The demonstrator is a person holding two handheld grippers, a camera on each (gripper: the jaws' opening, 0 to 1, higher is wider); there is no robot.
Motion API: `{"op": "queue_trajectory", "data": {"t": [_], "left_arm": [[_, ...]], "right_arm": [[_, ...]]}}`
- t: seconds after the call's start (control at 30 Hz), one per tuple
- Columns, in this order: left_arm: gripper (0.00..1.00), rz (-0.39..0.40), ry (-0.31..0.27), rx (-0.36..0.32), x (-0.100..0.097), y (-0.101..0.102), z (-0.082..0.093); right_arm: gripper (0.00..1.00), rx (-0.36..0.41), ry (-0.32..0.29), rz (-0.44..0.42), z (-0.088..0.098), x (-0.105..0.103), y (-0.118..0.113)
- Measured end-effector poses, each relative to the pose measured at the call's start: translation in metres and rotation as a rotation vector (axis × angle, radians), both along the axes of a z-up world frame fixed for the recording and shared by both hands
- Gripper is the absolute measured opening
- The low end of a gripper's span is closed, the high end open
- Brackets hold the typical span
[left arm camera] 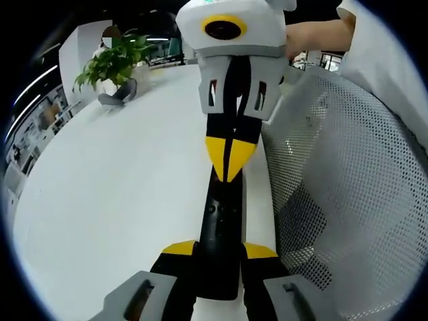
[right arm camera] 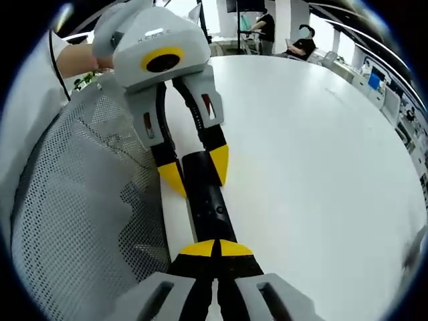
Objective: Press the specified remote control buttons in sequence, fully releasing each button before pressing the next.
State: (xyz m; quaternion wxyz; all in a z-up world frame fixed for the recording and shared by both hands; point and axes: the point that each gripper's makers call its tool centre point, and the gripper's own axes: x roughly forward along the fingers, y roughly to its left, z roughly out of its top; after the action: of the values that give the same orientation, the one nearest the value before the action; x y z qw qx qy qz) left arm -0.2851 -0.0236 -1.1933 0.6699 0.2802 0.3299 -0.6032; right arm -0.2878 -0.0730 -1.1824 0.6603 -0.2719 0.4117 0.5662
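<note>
A slim black remote control [left arm camera: 217,224] lies lengthwise over the white table [left arm camera: 120,200]. My left gripper [left arm camera: 219,249] is shut on its near end, one yellow tip on each side. My right gripper [left arm camera: 231,160] comes in from the far side, shut, its yellow tips together and pointing down onto the remote's far end. In the right gripper view the same remote [right arm camera: 208,200] runs from my shut right gripper [right arm camera: 217,249] up to the left gripper [right arm camera: 196,170] clamping it. Whether a button is pressed in I cannot tell.
A grey mesh chair back [left arm camera: 348,200] stands close along the table's edge, also seen as the mesh chair back [right arm camera: 80,214]. A potted plant [left arm camera: 117,63] stands at the table's far end. A person's hand [left arm camera: 314,37] holds the right gripper. People sit far off [right arm camera: 267,27].
</note>
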Motion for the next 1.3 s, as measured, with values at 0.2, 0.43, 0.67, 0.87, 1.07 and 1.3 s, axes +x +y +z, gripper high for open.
{"op": "queue_trajectory", "data": {"t": [0.2,0.43,0.67,0.87,1.07,1.3], "left_arm": [[0.24,0.001,0.0,0.001,0.0,0.0,0.0],[0.24,-0.006,-0.003,-0.005,0.0,-0.001,0.0],[0.24,-0.011,-0.002,0.0,-0.001,-0.001,0.0],[0.24,-0.009,0.0,-0.003,-0.002,-0.001,0.001],[0.24,-0.006,0.0,-0.007,-0.002,0.0,0.001],[0.24,-0.005,0.0,-0.007,-0.002,0.0,0.001]], "right_arm": [[0.0,-0.033,-0.029,0.026,-0.002,0.0,0.002],[0.0,-0.023,-0.041,-0.027,-0.002,0.002,0.001],[0.0,0.083,-0.014,-0.167,0.0,0.004,0.002],[0.0,0.203,0.039,-0.272,0.002,0.005,0.0],[0.0,0.192,0.004,-0.223,0.003,0.003,0.006],[0.0,0.14,-0.02,-0.135,0.002,0.002,0.01]]}}
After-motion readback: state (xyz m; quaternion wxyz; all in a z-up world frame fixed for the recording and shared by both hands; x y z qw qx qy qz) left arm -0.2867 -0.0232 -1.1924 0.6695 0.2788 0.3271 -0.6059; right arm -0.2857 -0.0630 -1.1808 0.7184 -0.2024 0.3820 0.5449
